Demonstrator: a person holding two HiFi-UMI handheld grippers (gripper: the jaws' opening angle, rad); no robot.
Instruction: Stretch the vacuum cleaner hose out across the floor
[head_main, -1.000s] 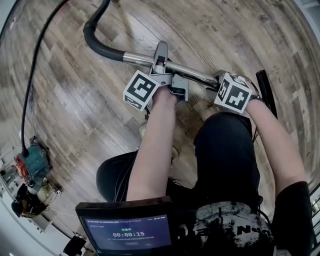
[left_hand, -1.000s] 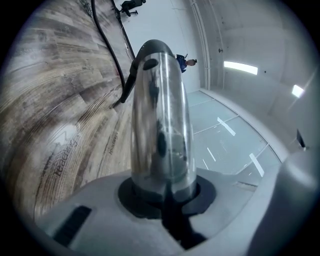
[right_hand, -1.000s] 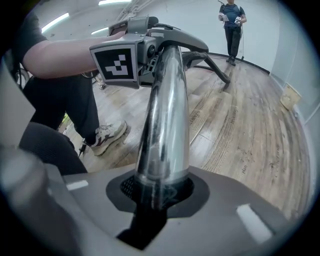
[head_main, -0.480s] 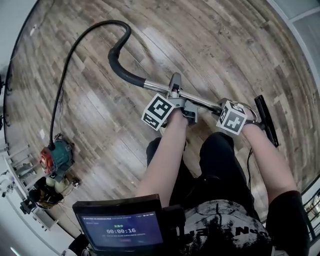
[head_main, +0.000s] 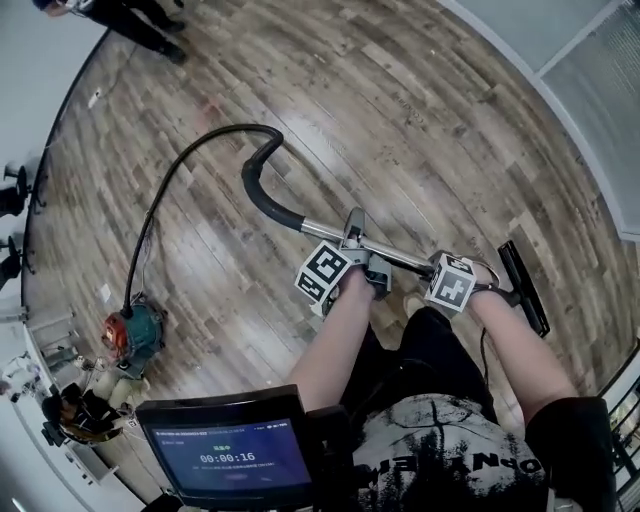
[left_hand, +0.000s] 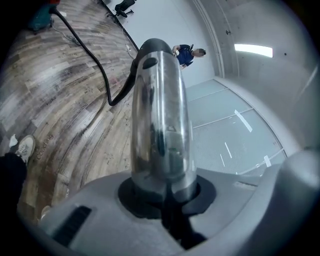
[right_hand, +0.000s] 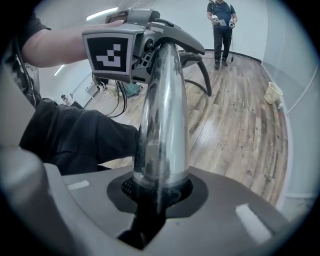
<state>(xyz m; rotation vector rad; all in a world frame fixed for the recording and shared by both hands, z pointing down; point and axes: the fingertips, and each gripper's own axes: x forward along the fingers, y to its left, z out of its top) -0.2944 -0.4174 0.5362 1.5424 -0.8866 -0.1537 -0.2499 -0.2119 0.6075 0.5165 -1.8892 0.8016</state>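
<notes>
With the left gripper (head_main: 368, 276) and right gripper (head_main: 472, 287) jaws clamped on the metal tube (head_main: 402, 258), pulling the hose (head_main: 178, 182) taut could topple the vacuum cleaner (head_main: 131, 336).

Right tool (right_hand: 156, 196) — jaws just tightened — grips chrome tube (right_hand: 163, 115).
</notes>
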